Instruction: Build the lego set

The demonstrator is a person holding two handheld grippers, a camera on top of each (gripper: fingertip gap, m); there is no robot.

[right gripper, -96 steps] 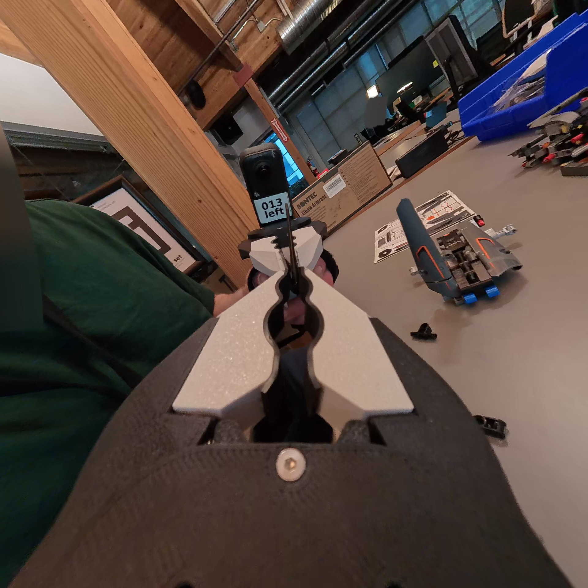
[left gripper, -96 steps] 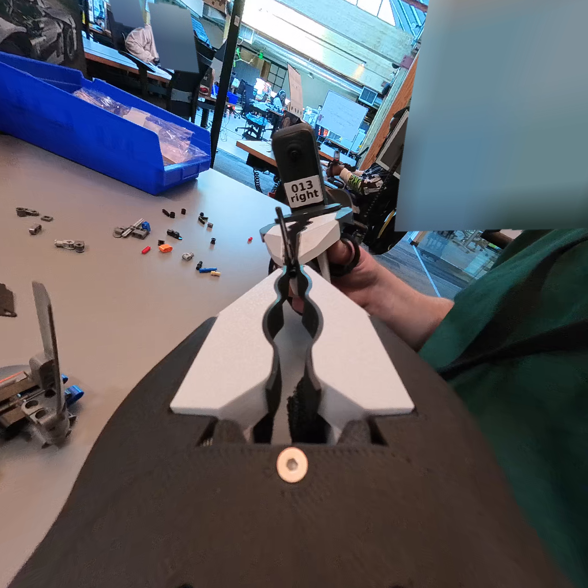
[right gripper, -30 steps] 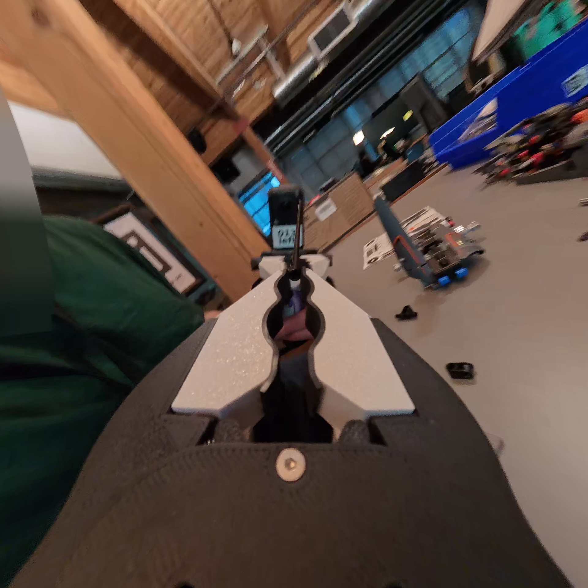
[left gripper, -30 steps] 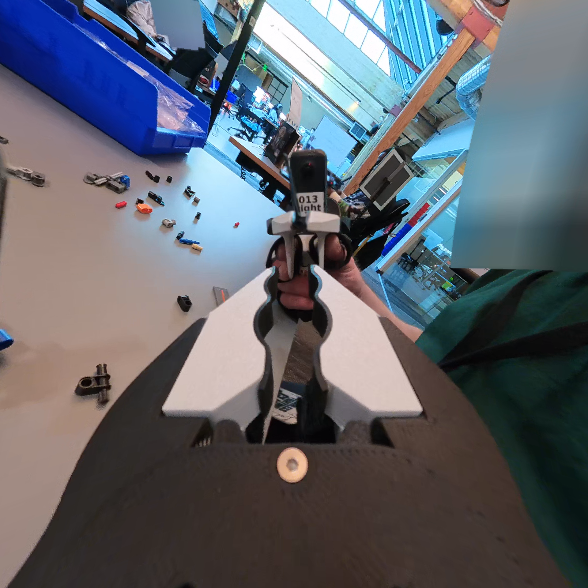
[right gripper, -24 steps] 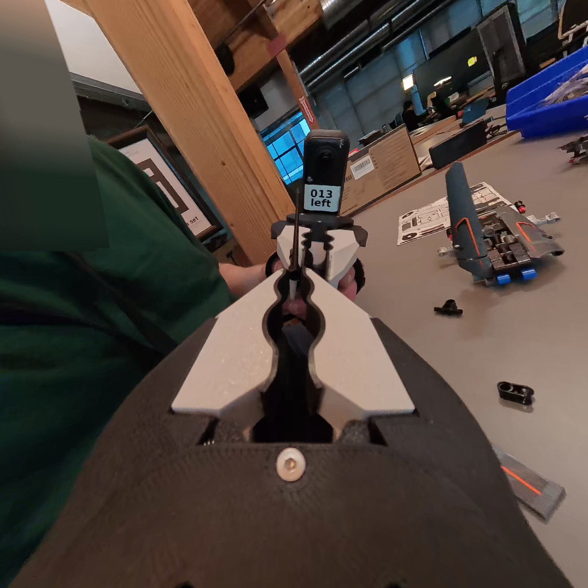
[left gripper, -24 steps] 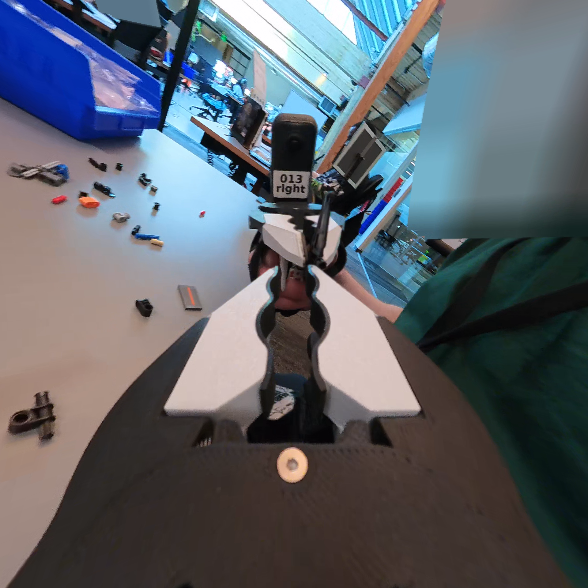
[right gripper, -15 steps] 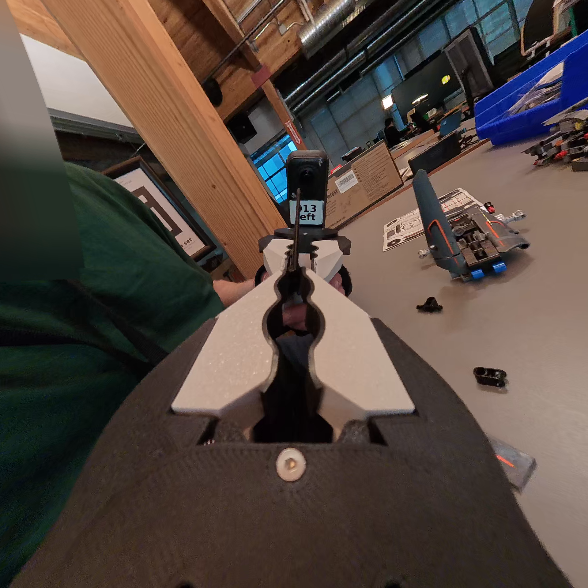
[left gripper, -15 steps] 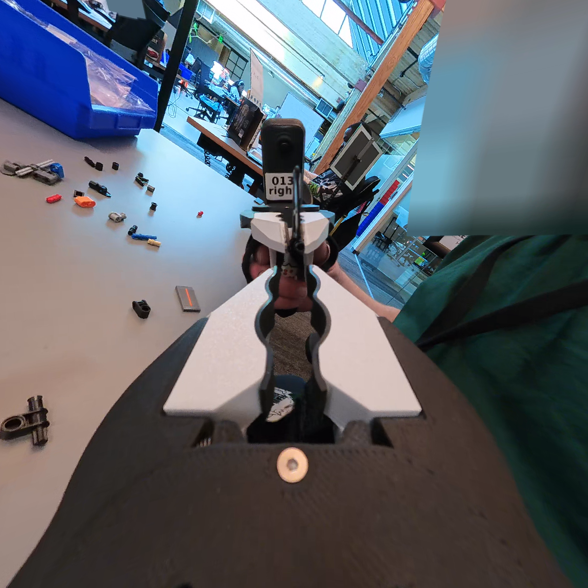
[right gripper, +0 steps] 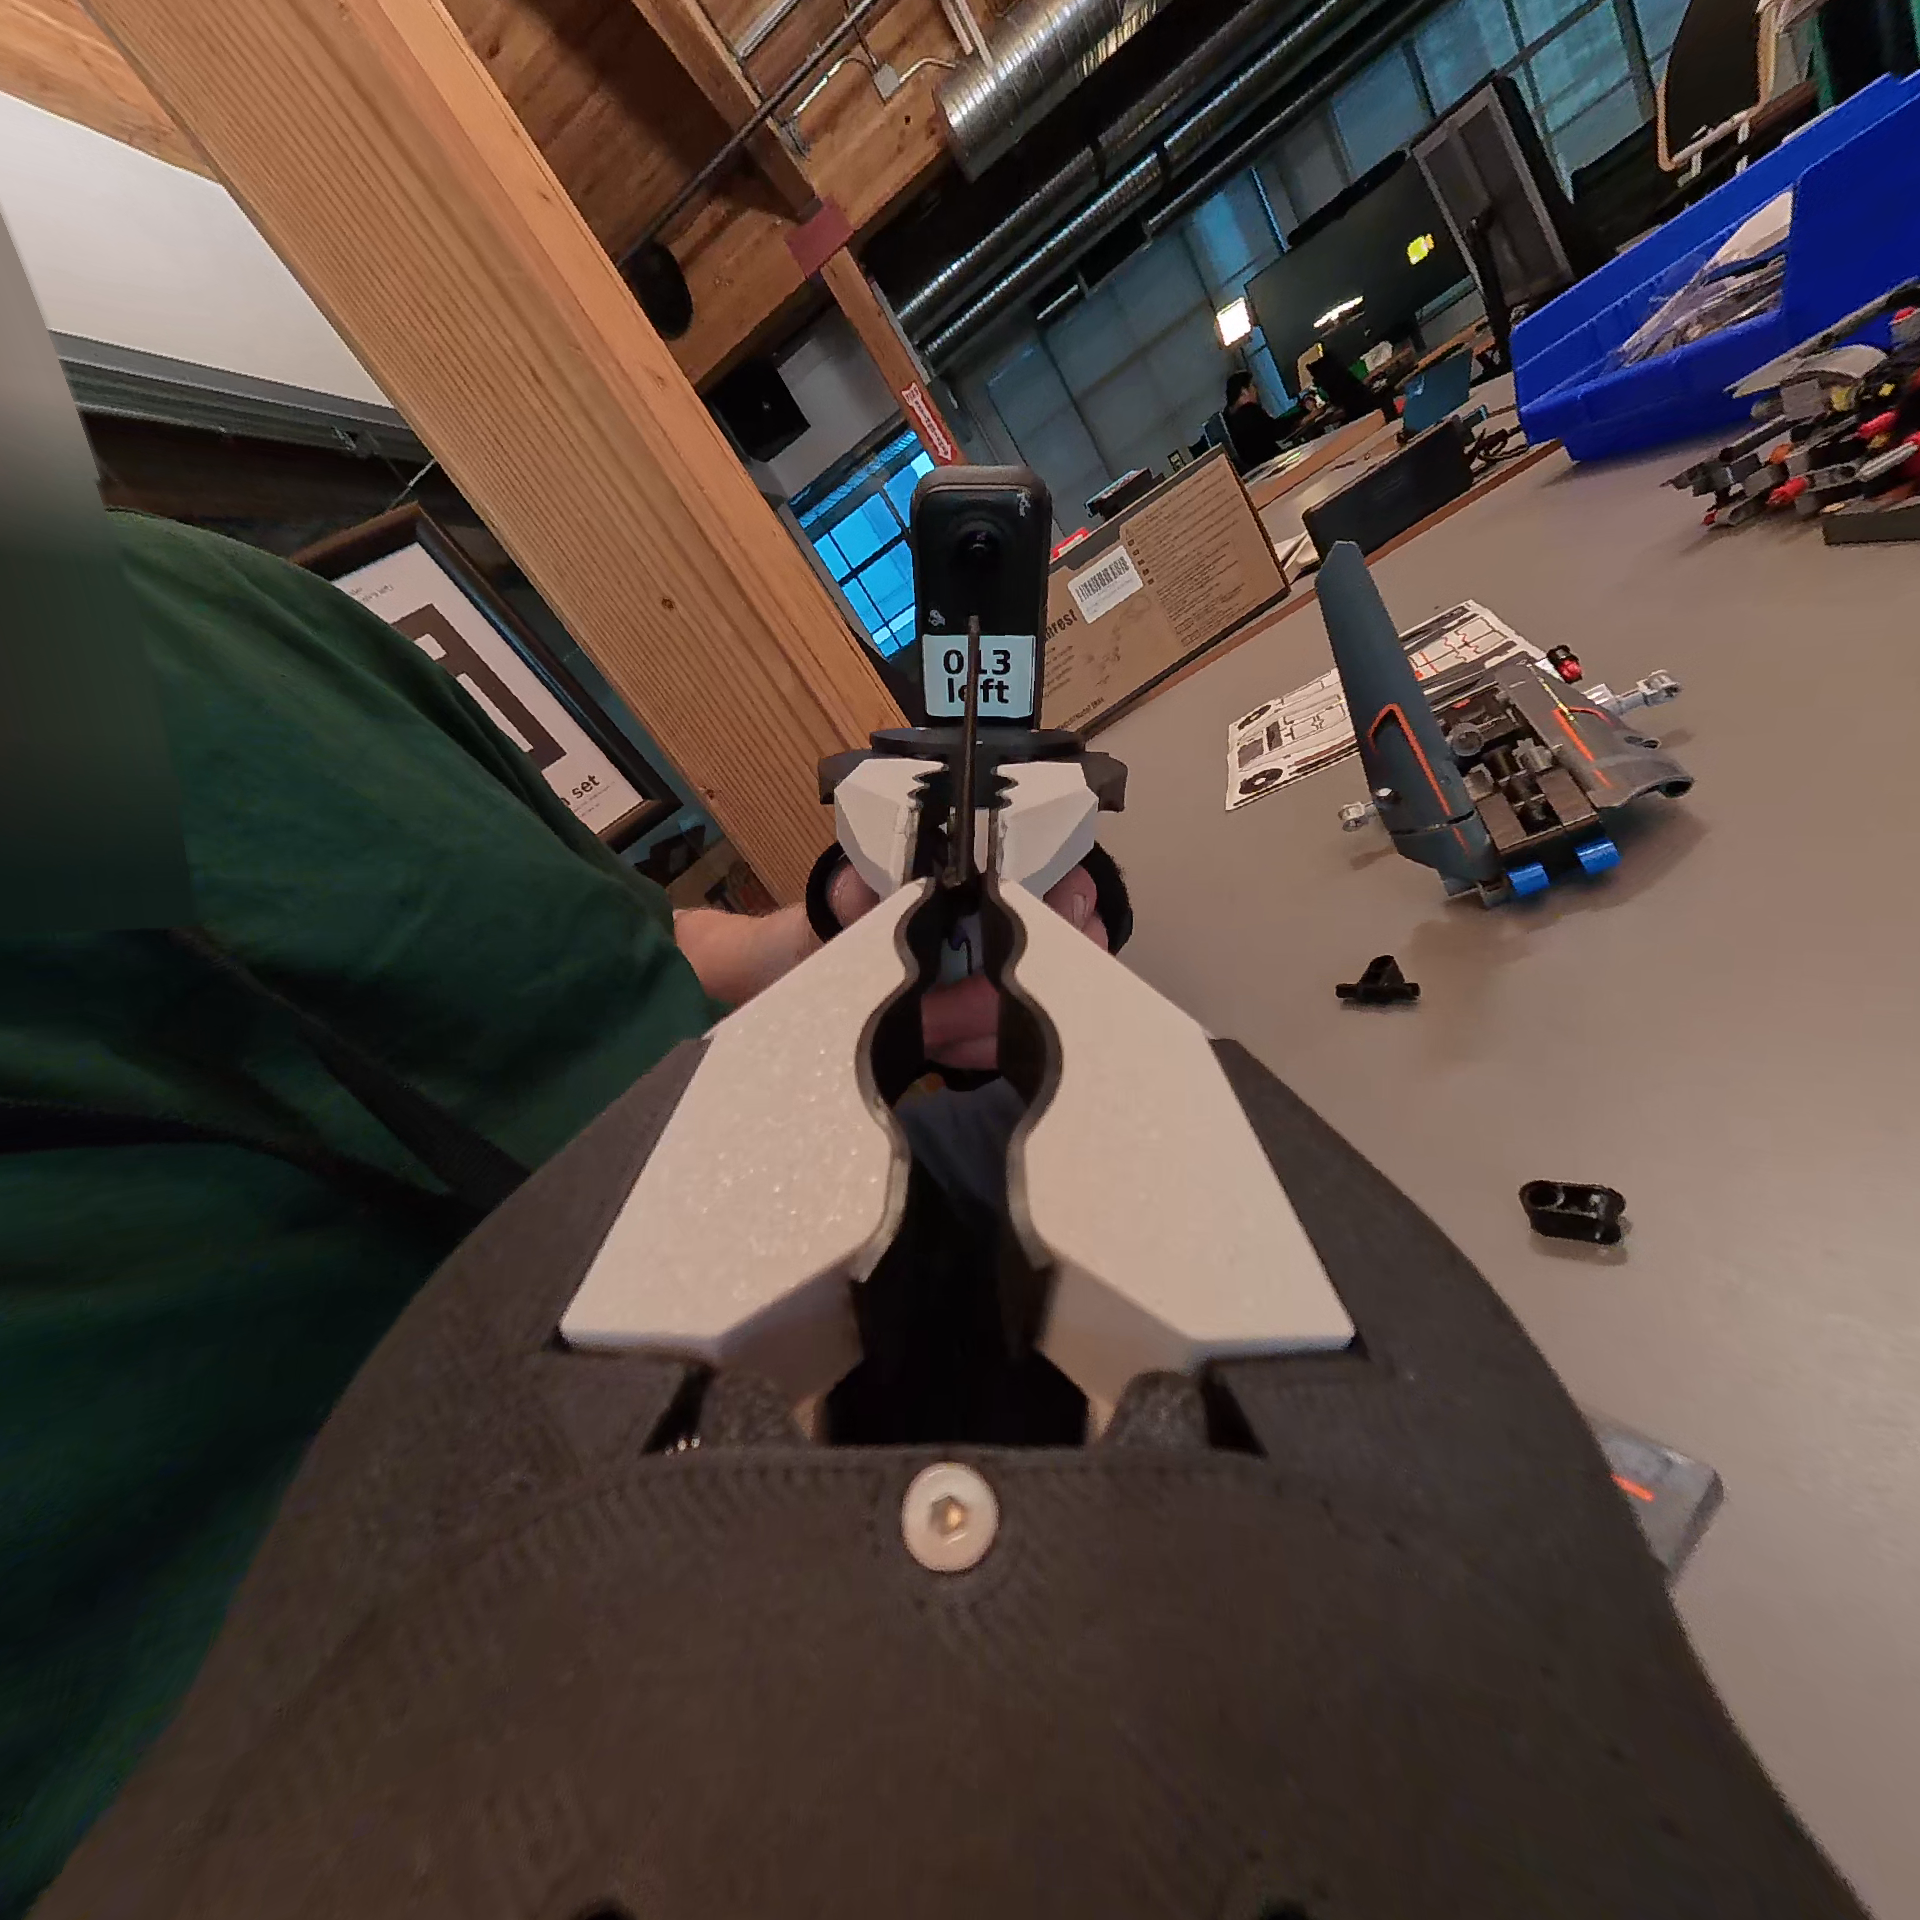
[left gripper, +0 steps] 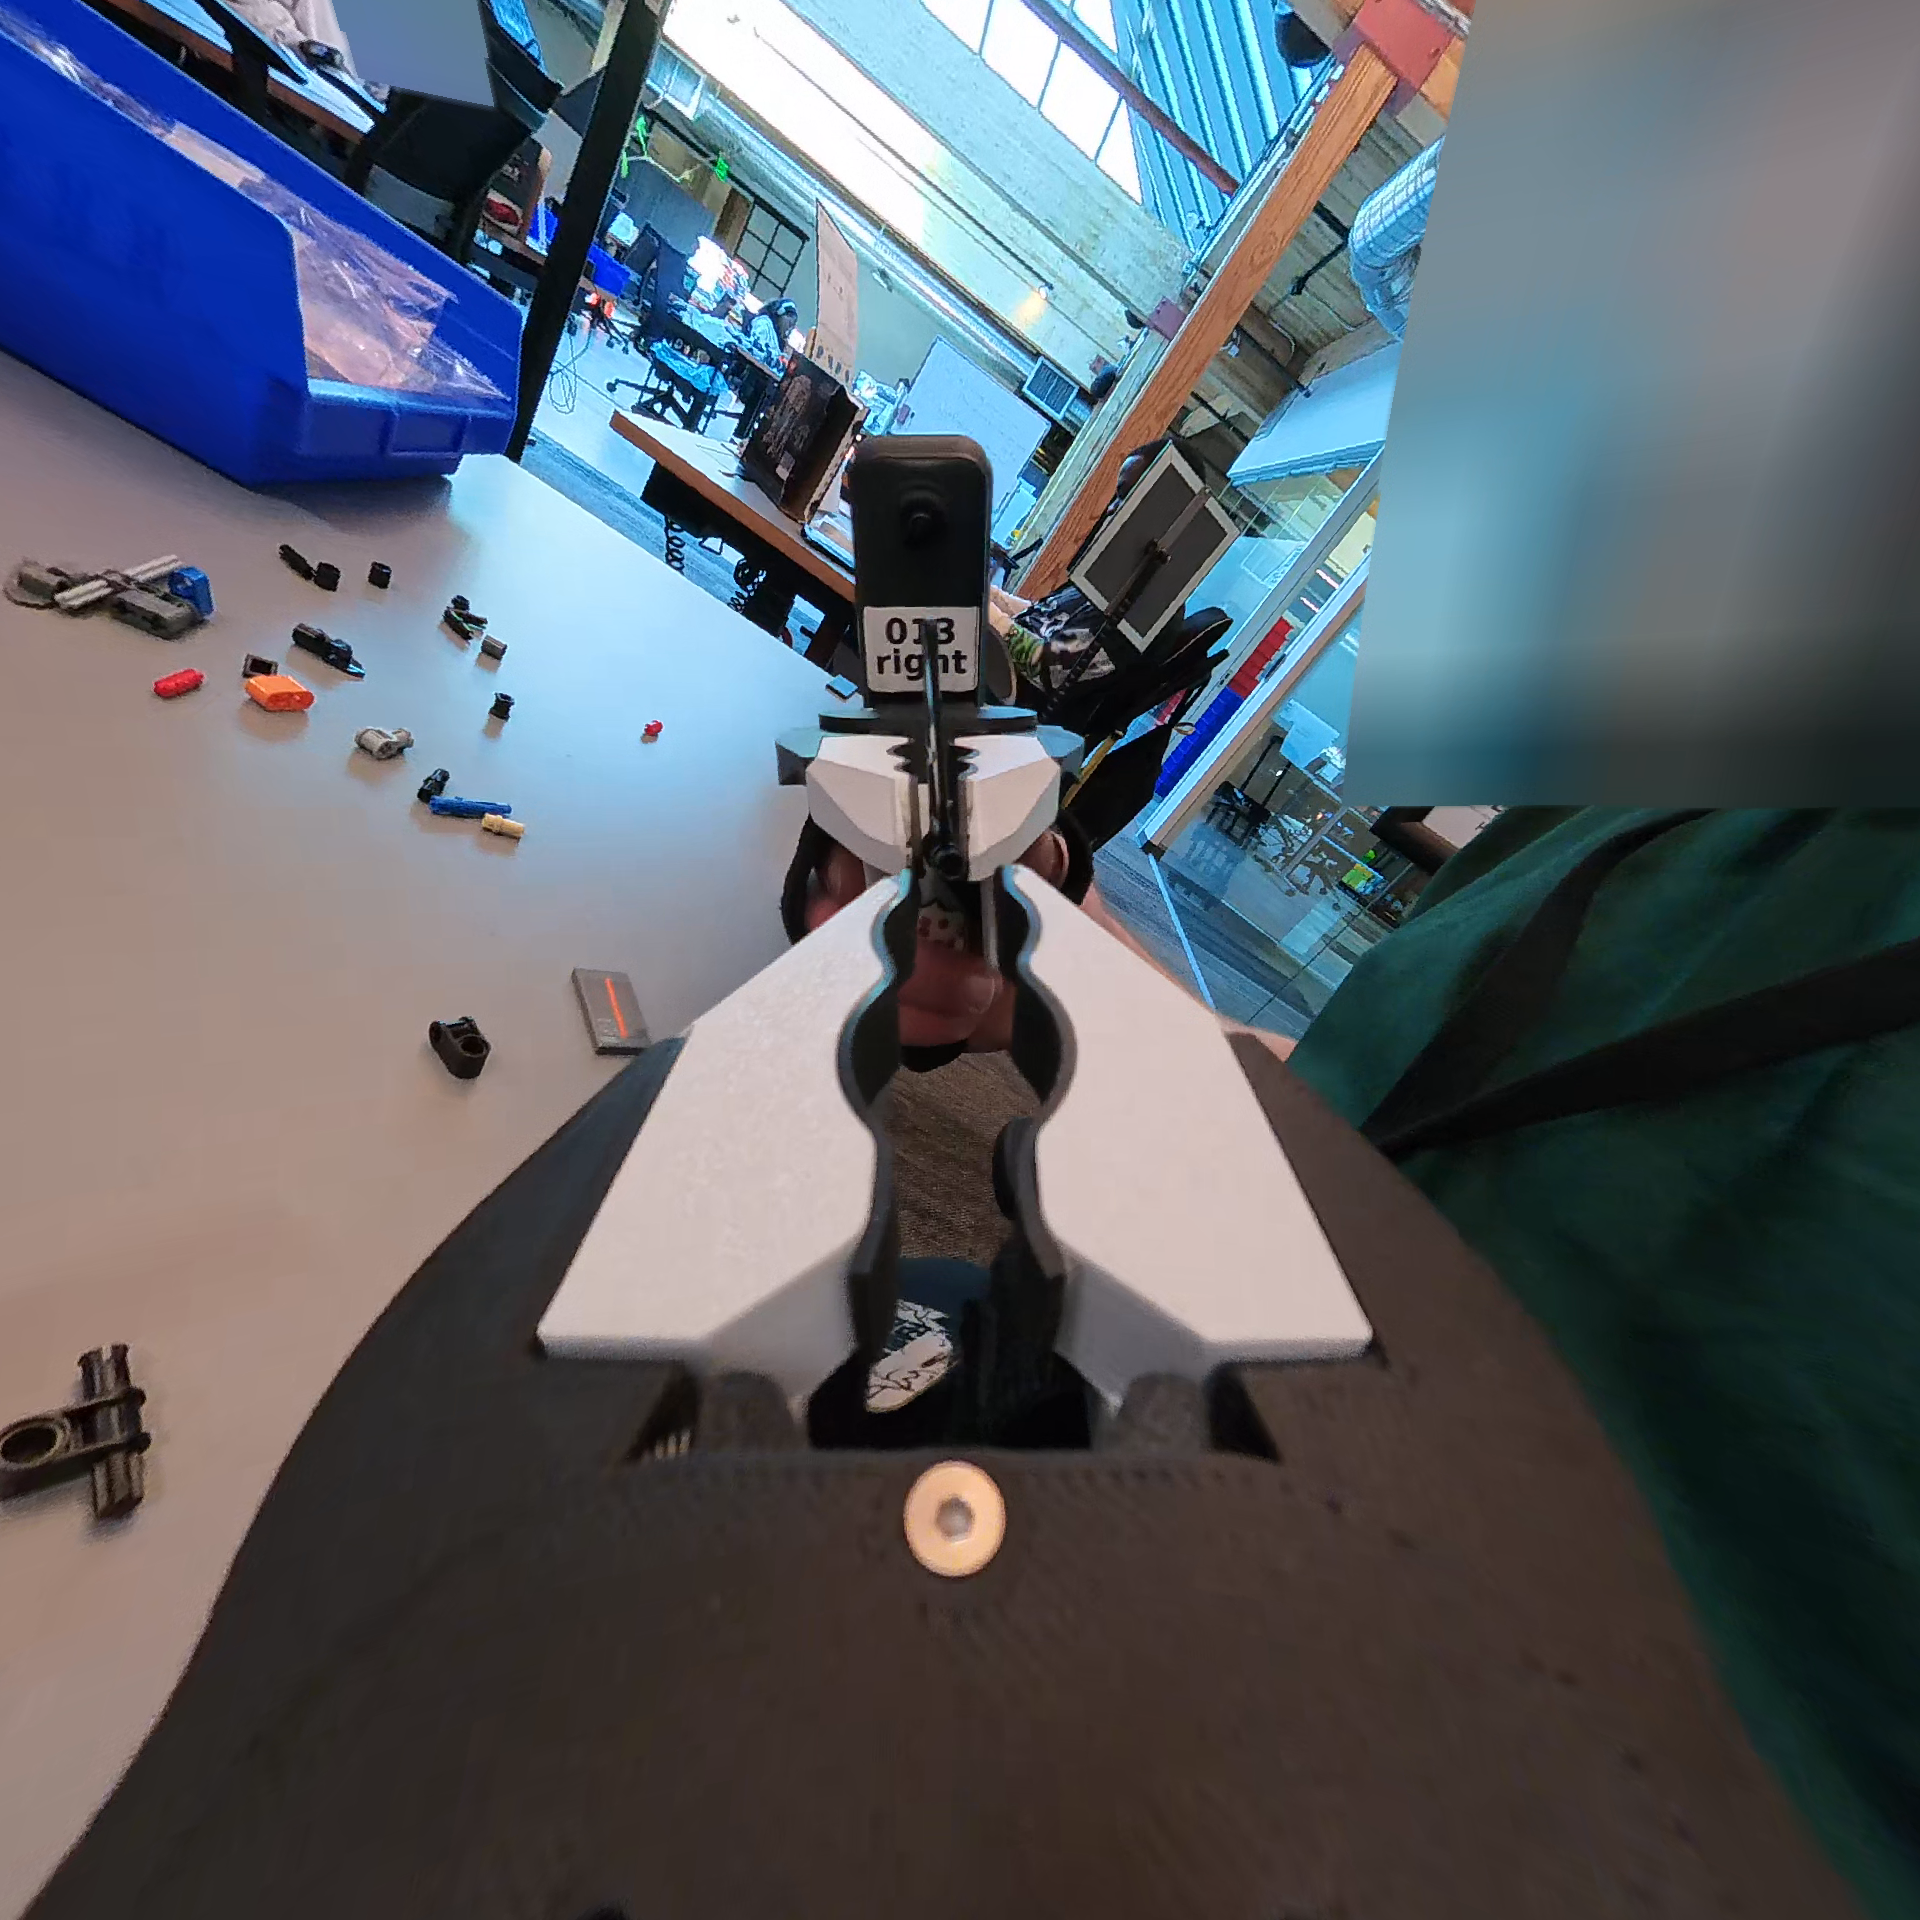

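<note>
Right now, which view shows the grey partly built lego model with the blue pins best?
The right wrist view: the grey lego model lies whole and sharp on the table, beside the instruction sheet. The left wrist view shows none of it, only loose pieces.

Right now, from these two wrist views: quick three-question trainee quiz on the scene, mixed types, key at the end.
1. True or false: the partly built grey model sits inside the blue bin.
2. Which of these lies on the table near the left tongs? A) grey tile with an orange stripe B) yellow wheel C) green plate
3. Which way do the left tongs and the right tongs point relative to each other?

Key
1. False: it stands on the table by the instruction sheet.
2. A.
3. Toward each other, tips nearly meeting.
</note>
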